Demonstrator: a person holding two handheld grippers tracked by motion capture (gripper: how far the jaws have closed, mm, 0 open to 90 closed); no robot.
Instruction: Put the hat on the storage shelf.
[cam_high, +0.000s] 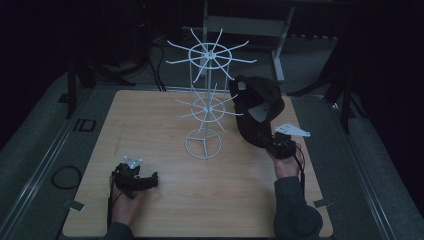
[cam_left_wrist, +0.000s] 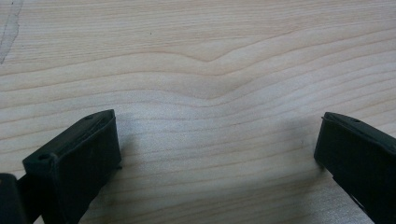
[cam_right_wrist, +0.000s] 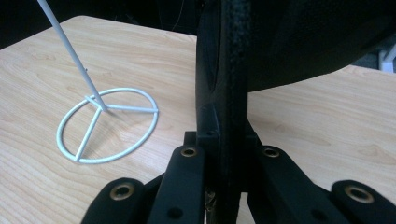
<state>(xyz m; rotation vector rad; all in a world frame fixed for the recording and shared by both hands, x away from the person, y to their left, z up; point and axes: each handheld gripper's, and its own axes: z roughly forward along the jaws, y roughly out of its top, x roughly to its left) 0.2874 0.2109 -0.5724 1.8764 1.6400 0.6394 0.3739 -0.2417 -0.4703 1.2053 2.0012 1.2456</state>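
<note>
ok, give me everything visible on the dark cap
The dark cap looks like black or dark brown fabric, with a pale patch inside. It hangs lifted off the wooden table, right of the white wire rack, close to its arms; contact is unclear. The right gripper is shut on its lower edge, a stiff stitched band clamped between the jaws.

Dim room, wooden table (cam_high: 165, 200), grey floor (cam_high: 40, 130), dark surroundings
</note>
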